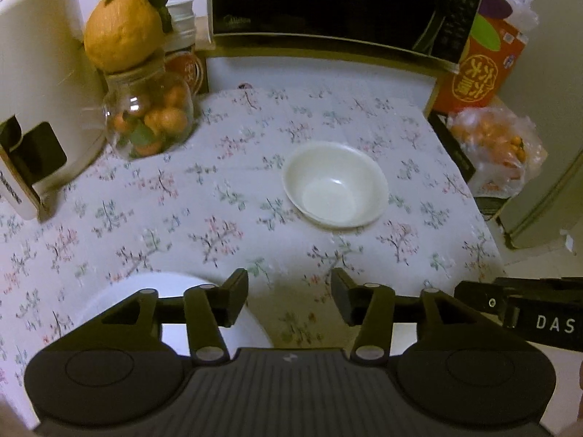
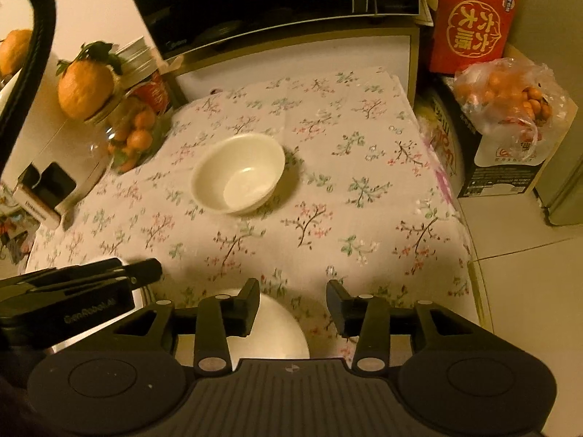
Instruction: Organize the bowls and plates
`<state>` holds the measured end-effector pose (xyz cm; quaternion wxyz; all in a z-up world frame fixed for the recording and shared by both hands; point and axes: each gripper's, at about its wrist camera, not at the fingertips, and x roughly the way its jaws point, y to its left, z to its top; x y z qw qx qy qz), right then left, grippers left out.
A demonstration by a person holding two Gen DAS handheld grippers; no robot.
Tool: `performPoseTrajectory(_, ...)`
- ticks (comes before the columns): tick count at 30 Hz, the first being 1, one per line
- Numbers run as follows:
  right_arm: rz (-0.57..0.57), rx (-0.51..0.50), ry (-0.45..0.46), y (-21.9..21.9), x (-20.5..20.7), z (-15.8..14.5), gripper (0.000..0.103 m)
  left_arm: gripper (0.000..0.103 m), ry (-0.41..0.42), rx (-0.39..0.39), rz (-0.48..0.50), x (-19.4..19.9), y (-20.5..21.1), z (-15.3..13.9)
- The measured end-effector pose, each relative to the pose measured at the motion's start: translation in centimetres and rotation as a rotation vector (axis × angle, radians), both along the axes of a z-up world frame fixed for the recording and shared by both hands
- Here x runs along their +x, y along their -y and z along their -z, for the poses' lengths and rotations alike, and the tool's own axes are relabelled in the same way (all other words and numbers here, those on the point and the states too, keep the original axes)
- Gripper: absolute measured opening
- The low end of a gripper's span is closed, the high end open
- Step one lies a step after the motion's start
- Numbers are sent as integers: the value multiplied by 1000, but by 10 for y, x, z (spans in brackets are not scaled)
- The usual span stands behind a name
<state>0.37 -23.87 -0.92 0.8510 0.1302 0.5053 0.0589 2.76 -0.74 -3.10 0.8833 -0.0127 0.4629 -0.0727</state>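
Mid-table sits the bowl (image 1: pixel 335 189), plate (image 1: pixel 160 291) at near edge; left gripper (image 1: pixel 289 300) and right gripper (image 2: pixel 293 307) fingers apart, empty, likely staged for stacking

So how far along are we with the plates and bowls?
Nothing looks sorted yet. The white bowl sits alone mid-table on the floral cloth, and a white plate lies at the near edge. Both the left gripper and right gripper hang open and empty. Bowl and plate both remain to be moved.

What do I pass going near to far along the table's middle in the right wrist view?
Right gripper → white plate → cream bowl → floral tablecloth's far edge → black microwave.
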Motion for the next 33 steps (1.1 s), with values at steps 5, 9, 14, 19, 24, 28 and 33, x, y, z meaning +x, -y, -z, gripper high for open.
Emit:
performPoseTrajectory(5,-6,35,-23,0,18,-1,56,62,-10,11,9,20,-4,-1)
performPoseTrajectory(9,7,67,-43,2,33,0,64,70,18,30,-28,39,-14,0)
performPoseTrajectory(14,71,126,-112,13,58,15,66,72,-17,-34,-85,64,-28,11)
performPoseTrajectory(19,137,140,-141,17,78,26,66,72,-13,-40,-70,78,-27,18)
performPoseTrajectory(24,203,208,-153,19,93,35,66,70,-4,-81,-36,89,-17,19)
performPoseTrajectory(28,222,216,-156,12,102,43,65,59,-16,-89,4,95,-2,25)
performPoseTrajectory(33,208,223,-149,2,108,49,61,52,-17,-52,25,101,9,36)
